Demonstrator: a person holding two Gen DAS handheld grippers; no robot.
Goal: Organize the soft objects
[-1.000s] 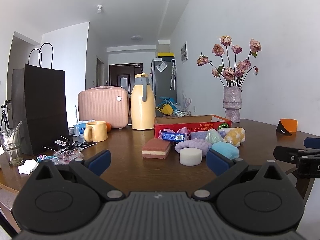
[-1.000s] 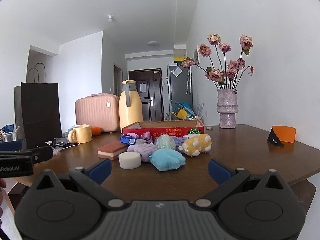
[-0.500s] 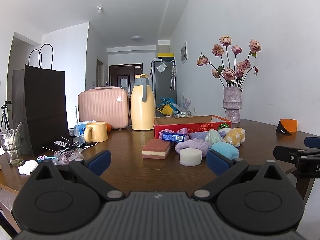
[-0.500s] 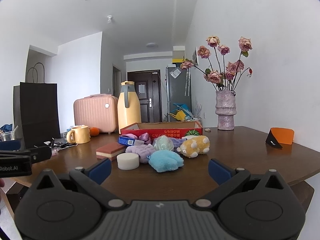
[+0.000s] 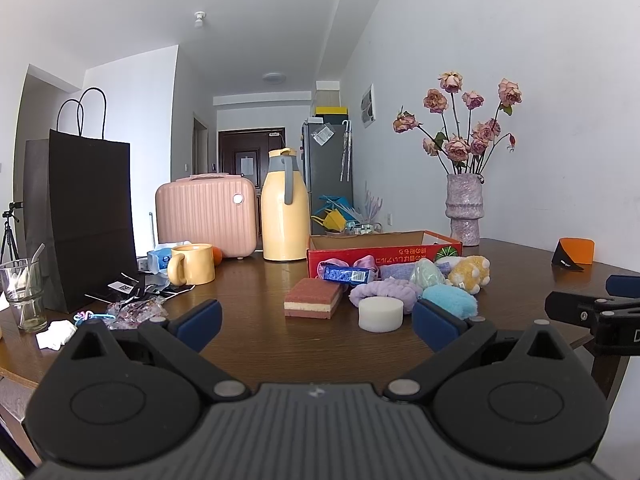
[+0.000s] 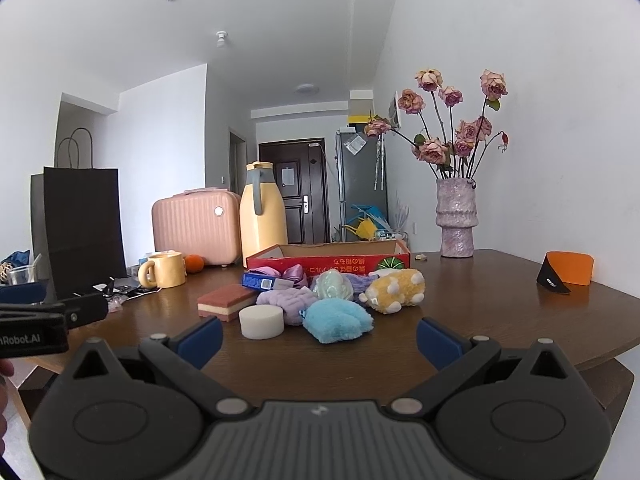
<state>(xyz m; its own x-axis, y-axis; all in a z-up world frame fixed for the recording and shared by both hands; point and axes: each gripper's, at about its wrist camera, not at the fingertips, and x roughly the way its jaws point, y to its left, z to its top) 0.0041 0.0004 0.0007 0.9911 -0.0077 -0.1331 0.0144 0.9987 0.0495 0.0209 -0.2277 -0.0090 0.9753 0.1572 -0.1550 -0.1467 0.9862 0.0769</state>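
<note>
left gripper: matte black body, ribbed grey centre panel, two round black discs, silver pivot screws, triangular cut-outs, blue pads on fingers | right gripper: same black build, blue pads, silver screws | side view of left unit: white "Robot.AI" lettering

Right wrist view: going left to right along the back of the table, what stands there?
Black paper bag → yellow mug → pink case → yellow jug → red cardboard box → vase of dried roses → orange card.
</note>
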